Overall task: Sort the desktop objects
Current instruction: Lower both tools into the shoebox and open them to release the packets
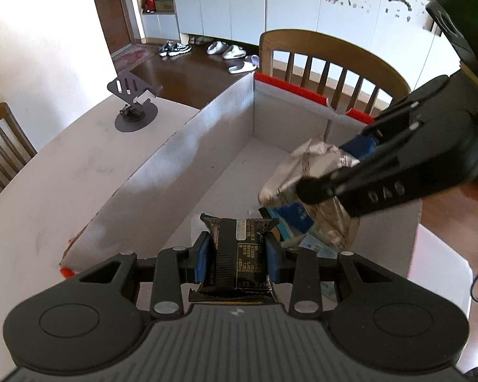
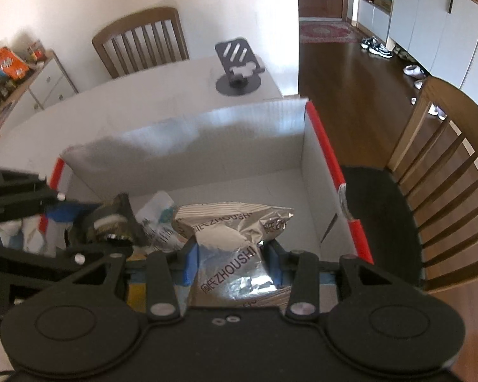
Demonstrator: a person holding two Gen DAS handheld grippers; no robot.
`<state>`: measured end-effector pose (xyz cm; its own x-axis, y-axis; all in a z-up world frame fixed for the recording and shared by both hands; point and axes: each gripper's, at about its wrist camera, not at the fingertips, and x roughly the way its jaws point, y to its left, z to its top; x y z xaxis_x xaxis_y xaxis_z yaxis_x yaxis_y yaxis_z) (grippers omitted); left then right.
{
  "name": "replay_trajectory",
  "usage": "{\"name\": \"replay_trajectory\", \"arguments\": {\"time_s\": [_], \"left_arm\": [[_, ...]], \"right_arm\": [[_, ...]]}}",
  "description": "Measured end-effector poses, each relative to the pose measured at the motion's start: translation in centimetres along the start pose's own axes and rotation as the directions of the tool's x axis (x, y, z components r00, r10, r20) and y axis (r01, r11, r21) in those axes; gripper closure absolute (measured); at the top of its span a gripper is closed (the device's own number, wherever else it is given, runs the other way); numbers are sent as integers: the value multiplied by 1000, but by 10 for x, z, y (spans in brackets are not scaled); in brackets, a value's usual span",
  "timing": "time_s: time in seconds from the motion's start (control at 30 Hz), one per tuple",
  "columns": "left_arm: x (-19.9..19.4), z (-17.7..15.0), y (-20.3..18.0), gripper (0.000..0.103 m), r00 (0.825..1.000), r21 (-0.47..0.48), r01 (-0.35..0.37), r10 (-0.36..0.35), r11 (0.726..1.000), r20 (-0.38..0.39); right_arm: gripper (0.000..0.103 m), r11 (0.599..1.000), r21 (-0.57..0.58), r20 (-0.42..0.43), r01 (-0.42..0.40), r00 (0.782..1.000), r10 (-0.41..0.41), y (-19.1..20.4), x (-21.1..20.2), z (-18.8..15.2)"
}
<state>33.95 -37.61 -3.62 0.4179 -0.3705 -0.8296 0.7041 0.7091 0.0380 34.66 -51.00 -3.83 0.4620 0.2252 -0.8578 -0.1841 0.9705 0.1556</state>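
Left gripper [image 1: 237, 256] grasps a dark snack packet [image 1: 239, 254]; right gripper [image 2: 232, 262] grasps a silver bag [image 2: 235, 238]. Both hover over the box [image 1: 207, 140], probably; release low, apart.

A home dining room: wooden slat-back chairs [image 2: 141, 41] flank the white table [image 1: 47, 172], and beyond the table, shoes and slippers [image 1: 229, 52] lie beneath sticker-dotted white cabinets [image 1: 271, 3].
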Motion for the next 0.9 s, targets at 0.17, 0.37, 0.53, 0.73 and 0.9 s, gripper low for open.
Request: {"name": "replay_trajectory", "arguments": {"time_s": [0.17,0.37,0.53,0.73,0.9], "left_arm": [[13,3,2,69,1000,-10,-10,9,1000,-17],[29,3,6,69,999,-39,-14,12,999,-53],[39,-3,10,69,996,-64,-10,4,998,-91],[45,-4,14,68,994,-88,-13,3,996,-111],[46,-5,14,67,993,-102,-5,-7,995,-116]], "right_arm": [[62,1000,-14,-14,13,1000,-14,3,12,-2],[62,1000,-15,-28,21,999,-21,2,24,-1],[62,1000,-11,-54,14,998,-15,0,30,-6],[62,1000,-10,-66,10,998,-11,0,33,-9],[58,1000,-20,-72,-3,997,2,-1,31,-9]]}}
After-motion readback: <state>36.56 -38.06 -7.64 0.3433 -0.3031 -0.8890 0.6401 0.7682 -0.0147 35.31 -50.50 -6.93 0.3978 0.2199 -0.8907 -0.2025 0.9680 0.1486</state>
